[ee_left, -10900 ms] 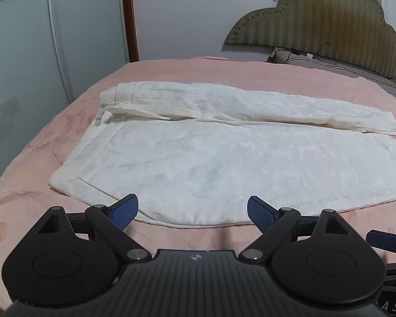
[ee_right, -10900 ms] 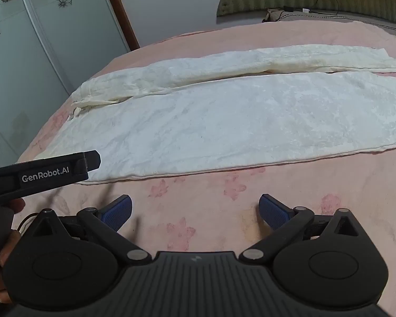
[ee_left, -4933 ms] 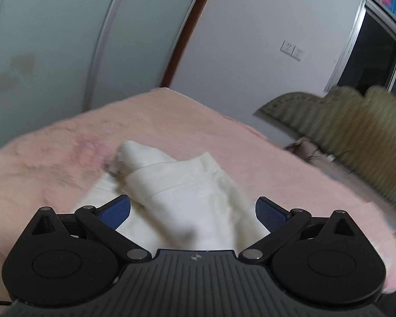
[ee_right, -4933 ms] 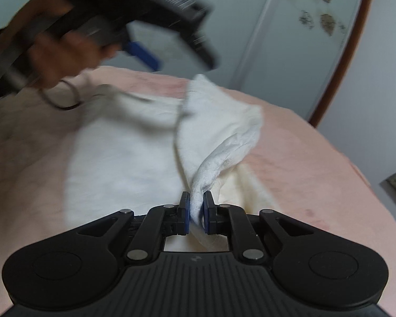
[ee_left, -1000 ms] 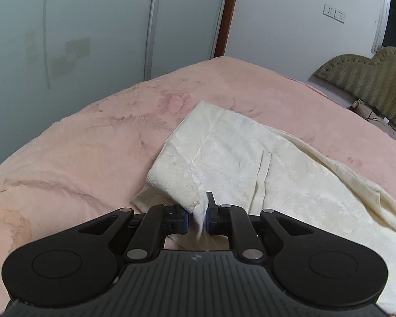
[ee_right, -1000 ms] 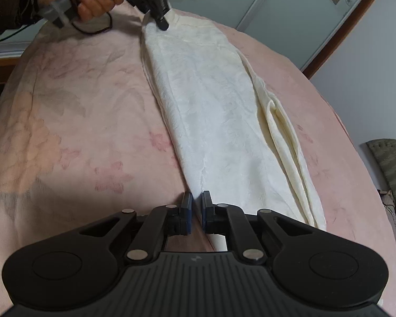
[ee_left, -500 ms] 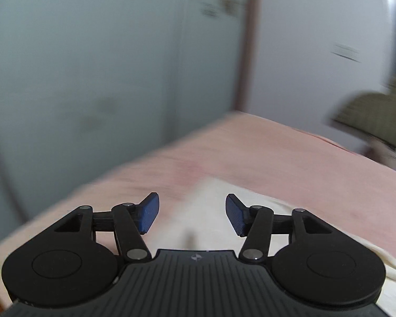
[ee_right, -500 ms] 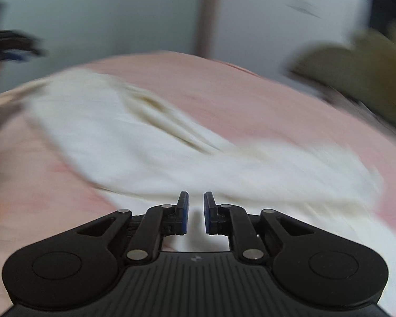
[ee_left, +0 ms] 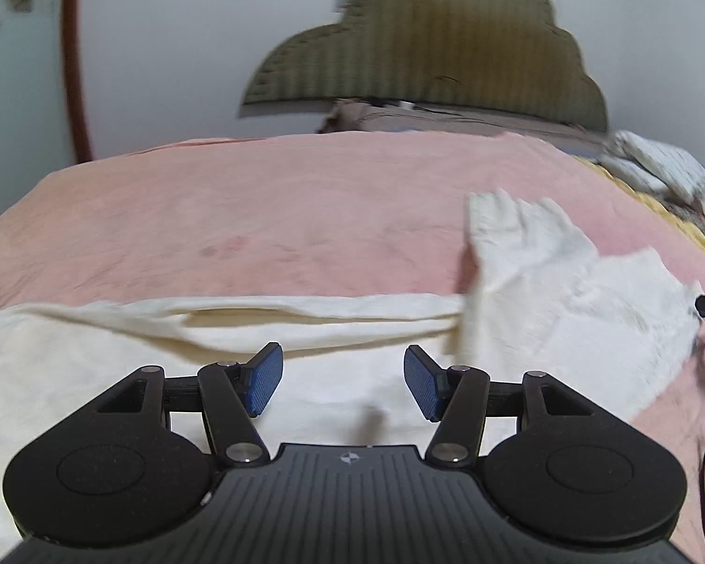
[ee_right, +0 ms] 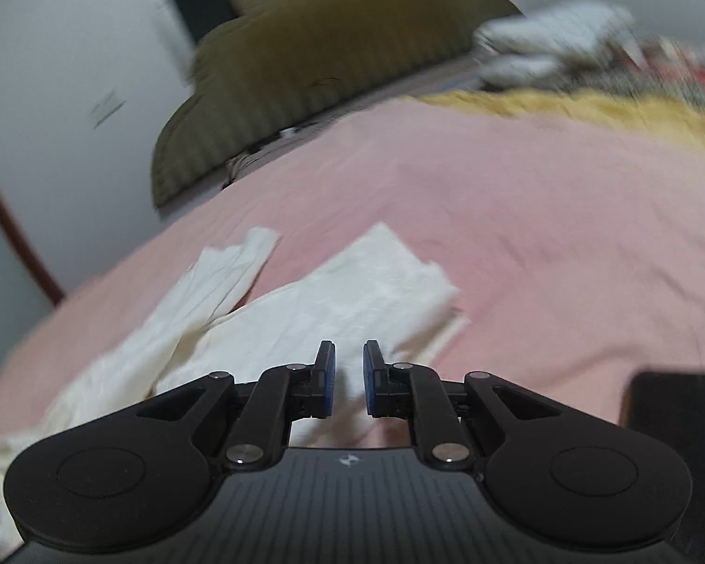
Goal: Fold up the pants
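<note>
Jaws, left gripper (ee_left: 342,385): stood apart, blue pads well separated, nothing between them; cream cloth lay below and beyond.
Jaws, right gripper (ee_right: 348,378): nearly closed, a narrow gap left between the pads; no cloth pinched in that gap, cloth visible only underneath and ahead.
Pants (ee_left: 305,324): cream, one piece, lying on the pink bedspread (ee_left: 258,216). Left wrist view: long band running across the frame just past the pads, leg end turned up and lying crooked at right. Right wrist view: pants (ee_right: 352,301) spread ahead of the pads, one leg end squared off, the other narrower and angled away to the left.
Headboard (ee_left: 423,47): olive, padded, scalloped top, against the far wall.
Both views blurred.
</note>
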A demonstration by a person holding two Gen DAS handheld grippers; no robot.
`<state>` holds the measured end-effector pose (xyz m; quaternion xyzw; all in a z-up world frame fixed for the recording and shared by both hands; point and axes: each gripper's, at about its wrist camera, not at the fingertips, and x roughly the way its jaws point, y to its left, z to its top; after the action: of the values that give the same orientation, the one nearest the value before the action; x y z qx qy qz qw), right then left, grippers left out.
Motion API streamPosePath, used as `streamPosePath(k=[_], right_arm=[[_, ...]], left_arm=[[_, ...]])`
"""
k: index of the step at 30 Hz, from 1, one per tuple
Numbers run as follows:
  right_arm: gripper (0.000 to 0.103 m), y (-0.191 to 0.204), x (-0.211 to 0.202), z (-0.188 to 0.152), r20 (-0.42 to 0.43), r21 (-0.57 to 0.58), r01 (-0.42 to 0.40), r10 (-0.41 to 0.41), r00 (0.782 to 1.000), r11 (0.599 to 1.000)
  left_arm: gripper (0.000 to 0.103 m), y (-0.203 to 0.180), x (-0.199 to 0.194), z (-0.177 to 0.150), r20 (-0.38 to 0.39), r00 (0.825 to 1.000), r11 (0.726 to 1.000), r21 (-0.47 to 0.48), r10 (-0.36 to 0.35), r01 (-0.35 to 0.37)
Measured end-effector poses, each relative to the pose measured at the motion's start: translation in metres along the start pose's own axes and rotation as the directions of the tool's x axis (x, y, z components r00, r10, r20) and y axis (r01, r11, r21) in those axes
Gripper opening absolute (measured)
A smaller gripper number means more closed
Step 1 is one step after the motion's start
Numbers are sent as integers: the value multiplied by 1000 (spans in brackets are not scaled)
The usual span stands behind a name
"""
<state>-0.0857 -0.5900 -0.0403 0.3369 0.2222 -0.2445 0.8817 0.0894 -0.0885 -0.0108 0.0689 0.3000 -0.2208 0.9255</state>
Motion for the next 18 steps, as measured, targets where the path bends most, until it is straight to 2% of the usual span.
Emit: streamPosePath(k=[2, 4, 7, 10, 12, 16, 18], right_arm=[[13, -13, 2, -4, -46, 74, -16, 20, 999, 997], [13, -21, 15, -10, -86, 157, -91, 105, 991, 983], [15, -22, 20, -8, -53, 201, -119, 132, 990, 972], [14, -25, 22, -4, 24, 192, -89, 86, 996, 977], [8, -26, 20, -2, 57, 174, -71, 62, 996, 982], [8, -14, 1, -4, 91, 73, 33, -40, 995, 997], [13, -10, -4, -4, 74, 77, 66, -72, 995, 995]], left_arm=[[62, -5, 9, -1, -11, 1000, 1000, 7, -15, 15], [62, -13, 13, -4, -23, 999, 1000, 10, -25, 25], [62, -16, 25, -6, -46, 999, 999, 18, -26, 27], [62, -21, 30, -6, -66, 997, 999, 20, -25, 27], [62, -23, 29, -7, -72, 997, 999, 25, -26, 28], [62, -25, 31, -10, -72, 997, 999, 40, -21, 24], [62, -26, 32, -9, -73, 997, 999, 42, -30, 33]])
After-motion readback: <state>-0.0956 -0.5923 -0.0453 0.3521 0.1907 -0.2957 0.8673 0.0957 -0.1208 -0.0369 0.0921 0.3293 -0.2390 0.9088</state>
